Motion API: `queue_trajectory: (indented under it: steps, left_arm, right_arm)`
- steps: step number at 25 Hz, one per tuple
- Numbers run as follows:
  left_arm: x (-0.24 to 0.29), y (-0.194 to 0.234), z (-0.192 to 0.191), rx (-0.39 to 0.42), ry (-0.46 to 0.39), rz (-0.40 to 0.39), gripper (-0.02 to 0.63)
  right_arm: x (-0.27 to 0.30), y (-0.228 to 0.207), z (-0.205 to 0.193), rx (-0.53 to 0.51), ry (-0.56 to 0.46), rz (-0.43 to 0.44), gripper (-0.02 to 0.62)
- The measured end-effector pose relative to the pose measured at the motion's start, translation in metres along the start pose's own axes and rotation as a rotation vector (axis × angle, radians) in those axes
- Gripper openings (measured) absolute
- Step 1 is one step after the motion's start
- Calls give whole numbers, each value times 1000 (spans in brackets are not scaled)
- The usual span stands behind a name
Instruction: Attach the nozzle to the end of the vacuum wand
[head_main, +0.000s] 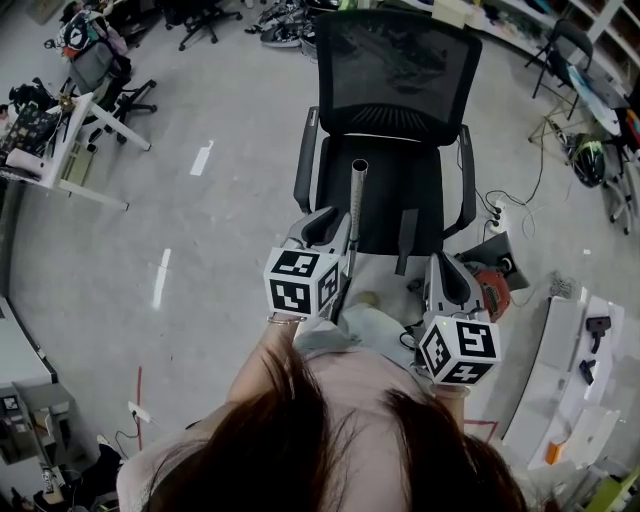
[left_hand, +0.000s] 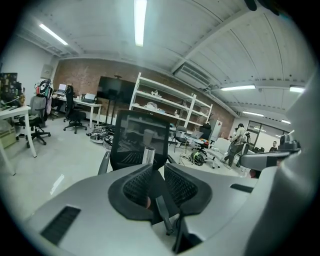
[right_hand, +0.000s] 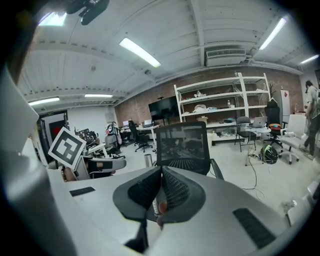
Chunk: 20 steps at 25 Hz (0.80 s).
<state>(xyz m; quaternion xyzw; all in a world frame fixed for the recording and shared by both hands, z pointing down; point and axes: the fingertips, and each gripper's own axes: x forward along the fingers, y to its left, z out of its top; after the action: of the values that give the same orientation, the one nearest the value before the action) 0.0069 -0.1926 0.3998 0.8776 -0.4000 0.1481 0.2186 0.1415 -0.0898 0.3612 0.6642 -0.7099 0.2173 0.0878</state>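
The vacuum wand (head_main: 353, 215) is a slim metal tube. It slopes from its open far end over the black seat of an office chair (head_main: 395, 70) down towards the person's legs at the near side. It runs just to the right of the left gripper (head_main: 325, 222).

In the left gripper view the fingers (left_hand: 137, 187) stand a little apart, with a narrow dark gap between the ribbed pads. The wand's bright tip (left_hand: 148, 154) rises just past the left one, in front of the chair's mesh back. The pads press on nothing that can be made out.

The right gripper (head_main: 441, 262) hangs to the right of the wand and well apart from it, above the floor by the seat's right edge. In its own view the fingers (right_hand: 175, 190) are closed together at the tips and hold nothing. The wand's end (right_hand: 147, 160) shows to the left beyond them.

A dark narrow piece (head_main: 405, 242) lies on the right part of the seat between the two grippers. Whether it is the nozzle cannot be told.
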Motion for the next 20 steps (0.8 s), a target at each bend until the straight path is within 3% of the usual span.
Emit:
queue_trajectory:
  steps: [20]
  left_arm:
    - [68, 8, -15, 2, 67, 52, 126]
  right_arm:
    - [19, -41, 4, -9, 23, 13, 25]
